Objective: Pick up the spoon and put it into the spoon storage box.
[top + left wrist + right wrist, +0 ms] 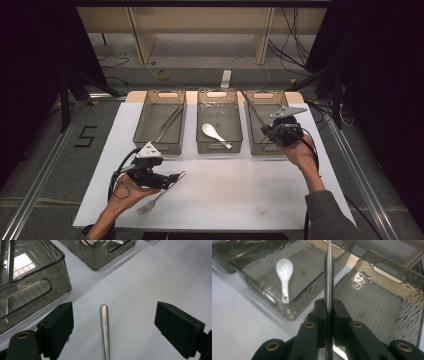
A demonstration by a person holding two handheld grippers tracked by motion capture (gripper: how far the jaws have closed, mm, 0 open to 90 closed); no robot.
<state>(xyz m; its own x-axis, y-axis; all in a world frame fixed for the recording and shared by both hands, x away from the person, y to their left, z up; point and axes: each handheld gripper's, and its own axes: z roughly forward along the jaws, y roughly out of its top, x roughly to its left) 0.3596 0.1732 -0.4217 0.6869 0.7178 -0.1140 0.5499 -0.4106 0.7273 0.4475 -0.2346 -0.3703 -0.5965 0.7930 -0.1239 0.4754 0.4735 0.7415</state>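
Nearest me, fork [156, 198] on the white table [225, 200], its handle between my left gripper [113, 327]'s spread jaws. Right gripper [329, 315], jaws pinching a chopstick [329, 272], over the right bin [387, 305]; white spoon [215, 134] in the middle bin [219, 145].

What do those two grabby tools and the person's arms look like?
Both grippers, left gripper and right gripper, are black with flat black jaws, brass-coloured rivets, a grey three-cornered plate on top and a trailing black cable. The right arm wears a grey sleeve.

Fork [105, 330] brushed metal, spoon [284, 275] glossy white, bins [159, 120] smoky rippled plastic.
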